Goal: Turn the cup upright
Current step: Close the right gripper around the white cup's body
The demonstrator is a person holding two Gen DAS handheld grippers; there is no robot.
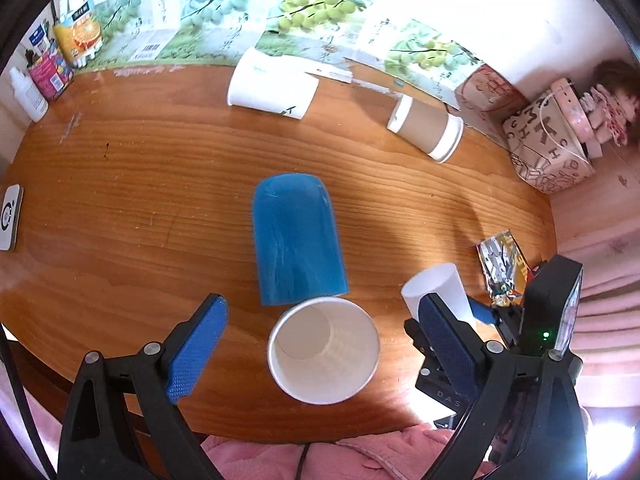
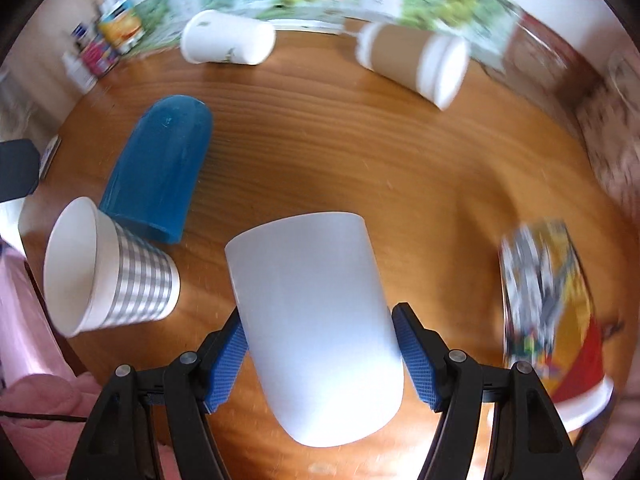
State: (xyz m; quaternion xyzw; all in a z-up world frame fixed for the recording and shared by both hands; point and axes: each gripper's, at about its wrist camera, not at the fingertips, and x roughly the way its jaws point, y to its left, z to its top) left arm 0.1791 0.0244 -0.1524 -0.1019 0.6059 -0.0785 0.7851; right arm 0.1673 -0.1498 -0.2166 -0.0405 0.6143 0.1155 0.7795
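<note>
My right gripper [image 2: 320, 356] is shut on a frosted white cup [image 2: 316, 328], its blue pads against both sides; the cup's closed base points away from me and it looks held off the table. The same cup [image 1: 440, 288] shows in the left wrist view at the right. My left gripper [image 1: 320, 344] is open and empty above a checked paper cup [image 1: 323, 350] that stands upright, also visible in the right wrist view [image 2: 108, 268]. A blue cup [image 1: 296, 240] stands upside down just beyond it, and shows in the right wrist view [image 2: 158, 168].
On the wooden table [image 1: 160, 160], a white paper cup [image 1: 272, 86] and a brown lidded cup [image 1: 428, 126] lie on their sides at the back. A snack packet [image 1: 502, 264] lies at the right. Boxes and bottles [image 1: 52, 60] stand at the back left.
</note>
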